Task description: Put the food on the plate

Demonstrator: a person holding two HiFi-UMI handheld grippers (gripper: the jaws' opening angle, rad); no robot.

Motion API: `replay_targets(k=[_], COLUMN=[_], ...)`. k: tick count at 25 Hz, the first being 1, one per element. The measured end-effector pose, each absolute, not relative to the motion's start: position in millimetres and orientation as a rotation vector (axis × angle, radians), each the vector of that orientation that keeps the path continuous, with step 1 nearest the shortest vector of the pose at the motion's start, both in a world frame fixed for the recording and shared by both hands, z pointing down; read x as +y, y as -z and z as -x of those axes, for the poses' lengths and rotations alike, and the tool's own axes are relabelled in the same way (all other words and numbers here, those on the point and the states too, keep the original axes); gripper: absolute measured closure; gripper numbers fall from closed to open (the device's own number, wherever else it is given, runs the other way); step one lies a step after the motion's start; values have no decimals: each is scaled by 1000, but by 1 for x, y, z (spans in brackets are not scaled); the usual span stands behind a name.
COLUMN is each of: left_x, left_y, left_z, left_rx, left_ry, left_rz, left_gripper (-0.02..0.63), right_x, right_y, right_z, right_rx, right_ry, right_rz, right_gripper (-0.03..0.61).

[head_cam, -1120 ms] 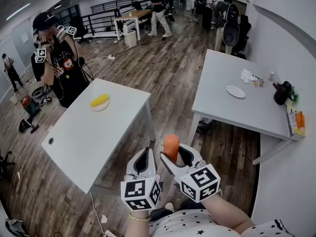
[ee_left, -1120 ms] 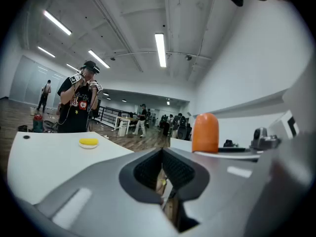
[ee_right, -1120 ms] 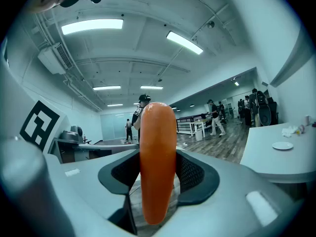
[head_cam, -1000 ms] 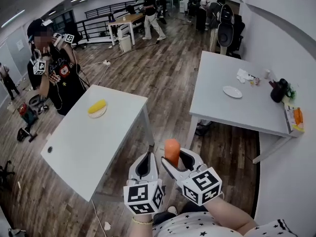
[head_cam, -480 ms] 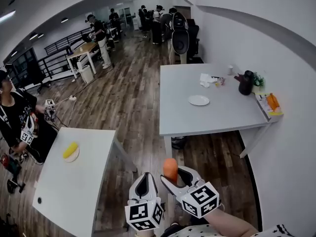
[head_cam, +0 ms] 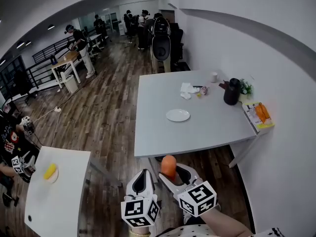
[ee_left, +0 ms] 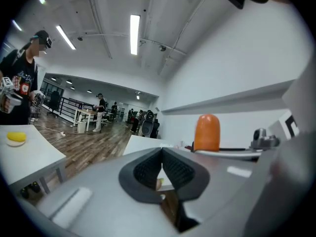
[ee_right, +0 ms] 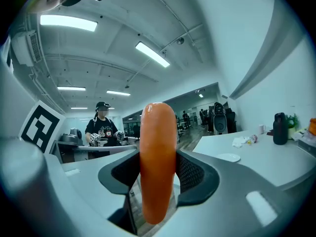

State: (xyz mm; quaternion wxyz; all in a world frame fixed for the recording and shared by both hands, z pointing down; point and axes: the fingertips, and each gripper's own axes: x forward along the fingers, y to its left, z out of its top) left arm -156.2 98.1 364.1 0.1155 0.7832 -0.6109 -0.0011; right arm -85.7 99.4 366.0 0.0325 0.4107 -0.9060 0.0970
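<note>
An orange sausage-shaped food (head_cam: 169, 165) stands upright between the jaws of my right gripper (head_cam: 170, 168), which is shut on it low in the head view. The right gripper view shows the same food (ee_right: 158, 167) filling the gap of the right gripper (ee_right: 157, 174). My left gripper (head_cam: 142, 177) is beside it, shut and holding nothing; its pads meet in the left gripper view (ee_left: 162, 168), where the food (ee_left: 206, 132) shows to the right. A white plate (head_cam: 177, 115) lies bare on the grey table (head_cam: 163, 132) ahead, well beyond both grippers.
The grey table also carries crumpled tissues (head_cam: 187, 89), a cup (head_cam: 213, 76), a black jug (head_cam: 231, 92) and a tray of orange items (head_cam: 260, 113) by the right wall. A second table (head_cam: 54, 196) at left holds corn on a plate (head_cam: 50, 172); a person (head_cam: 10, 152) stands by it.
The head view has swung right: the grey table with the white plate now lies straight ahead and closer. Both grippers keep their pose, with the food still in the right one.
</note>
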Motion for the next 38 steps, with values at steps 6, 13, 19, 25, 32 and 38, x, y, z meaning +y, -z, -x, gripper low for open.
replay_targets(k=[6, 13, 19, 25, 32, 38], left_x=[37, -7, -41, -99, -187, -243], left_y=[-371, -381, -390, -407, -414, -430], left_z=[93, 50, 31, 14, 23, 20], left_rx=[-1764, -1781, -1773, -1759, -1741, -1714], left_ry=[23, 3, -56, -80, -44, -49], left_rz=[-2285, -2299, -2301, -2336, -2339, -2336], left_gripper=[606, 606, 606, 606, 606, 606], right_x=[41, -1, -35, -95, -182, -246], right_y=[-368, -386, -392, -410, -422, -446], right_z=[24, -19, -40, -51, -53, -65], right_rx=[-2776, -2768, -2763, -2727, -2698, -2611], right_ry=[-287, -312, -360, -372, -385, -403], right_rz=[-1254, -1247, -1270, -1282, -1287, -1269], right_gripper=[360, 360, 360, 360, 360, 360])
